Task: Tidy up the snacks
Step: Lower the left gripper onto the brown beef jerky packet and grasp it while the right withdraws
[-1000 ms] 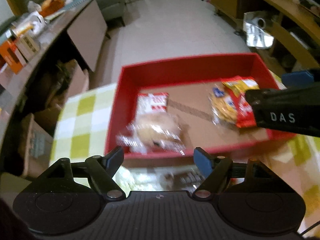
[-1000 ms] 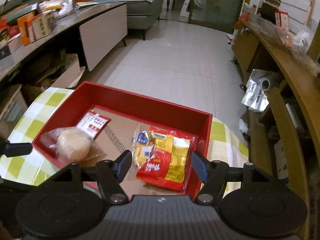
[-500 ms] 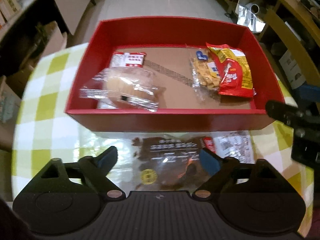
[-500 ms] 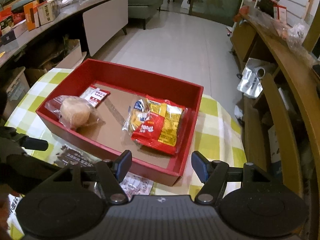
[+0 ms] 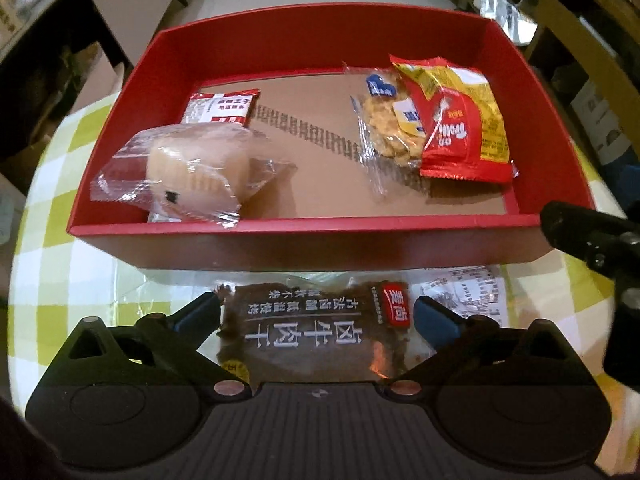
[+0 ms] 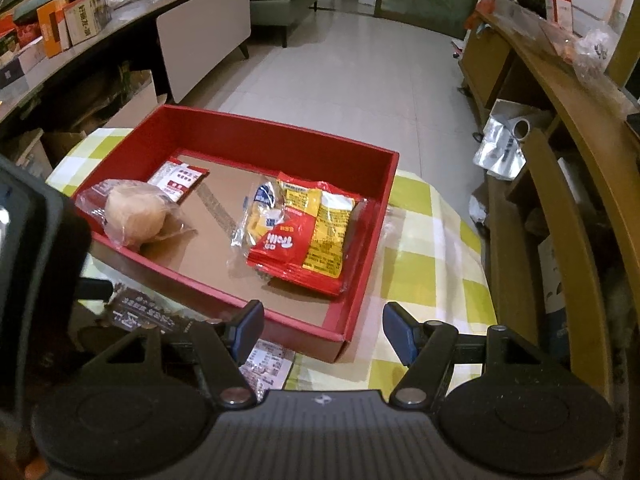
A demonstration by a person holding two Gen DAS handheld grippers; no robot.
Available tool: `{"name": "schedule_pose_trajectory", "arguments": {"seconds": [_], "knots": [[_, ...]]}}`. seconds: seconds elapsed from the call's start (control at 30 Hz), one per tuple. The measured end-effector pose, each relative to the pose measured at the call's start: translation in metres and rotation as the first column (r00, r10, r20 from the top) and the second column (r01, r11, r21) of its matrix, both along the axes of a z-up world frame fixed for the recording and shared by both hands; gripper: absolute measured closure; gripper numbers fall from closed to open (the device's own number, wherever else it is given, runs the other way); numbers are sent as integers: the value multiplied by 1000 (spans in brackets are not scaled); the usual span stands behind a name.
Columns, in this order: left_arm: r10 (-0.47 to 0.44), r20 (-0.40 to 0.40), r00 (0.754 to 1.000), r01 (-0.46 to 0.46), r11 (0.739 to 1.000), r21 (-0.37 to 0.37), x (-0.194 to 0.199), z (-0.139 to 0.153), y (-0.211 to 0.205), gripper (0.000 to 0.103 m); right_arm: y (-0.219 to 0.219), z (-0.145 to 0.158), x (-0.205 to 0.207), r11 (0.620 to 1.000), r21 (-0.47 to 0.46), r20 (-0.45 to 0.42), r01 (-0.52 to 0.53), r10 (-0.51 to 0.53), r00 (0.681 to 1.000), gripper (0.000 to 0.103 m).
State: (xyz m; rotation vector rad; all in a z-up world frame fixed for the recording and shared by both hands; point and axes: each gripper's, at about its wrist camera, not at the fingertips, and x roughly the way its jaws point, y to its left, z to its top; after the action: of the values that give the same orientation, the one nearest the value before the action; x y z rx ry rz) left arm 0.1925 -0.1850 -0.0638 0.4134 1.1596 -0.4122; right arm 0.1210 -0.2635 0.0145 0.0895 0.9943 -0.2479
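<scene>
Left wrist: brown jerky packet [image 5: 316, 332] half hidden behind gripper body.

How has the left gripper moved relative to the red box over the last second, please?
Yes: the left gripper has dropped back from over the red box, its jaws opening around the dark jerky packet lying before it.

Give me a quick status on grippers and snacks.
Left gripper just opened wide, straddling dark jerky packet. Right gripper open, empty. Red box wall just ahead.

red box [image 5: 304, 236], green-checked tablecloth [image 5: 68, 280], seemingly brown packet [image 5: 316, 332]
</scene>
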Motion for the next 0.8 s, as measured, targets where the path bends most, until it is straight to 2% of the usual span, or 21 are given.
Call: {"name": "schedule_pose_trajectory", "arguments": {"seconds": [0.1, 0.27, 0.53, 0.63, 0.8], "knots": [[-11, 24, 1000, 11, 1000, 2, -2, -2, -4, 0, -2, -2, -2, 1000, 3, -7, -1, 1, 1000, 28], [-12, 19, 1000, 13, 999, -36, 0, -4, 3, 0, -4, -4, -3, 1000, 11, -14, 1, -1, 1000, 28], [-33, 37, 999, 34, 999, -27, -2, -7, 1, 0, 0, -7, -1, 1000, 12, -26, -20, 20, 999, 28], [-47, 26, 999, 47, 999, -1, -9, -7, 8, 0, 2, -4, 0, 1000, 22, -18, -22, 22, 1000, 28], [-40, -14, 999, 40, 999, 2, -20, -5, 32, 0, 15, 0, -2, 998, 24, -18, -57, 57, 998, 27]]}}
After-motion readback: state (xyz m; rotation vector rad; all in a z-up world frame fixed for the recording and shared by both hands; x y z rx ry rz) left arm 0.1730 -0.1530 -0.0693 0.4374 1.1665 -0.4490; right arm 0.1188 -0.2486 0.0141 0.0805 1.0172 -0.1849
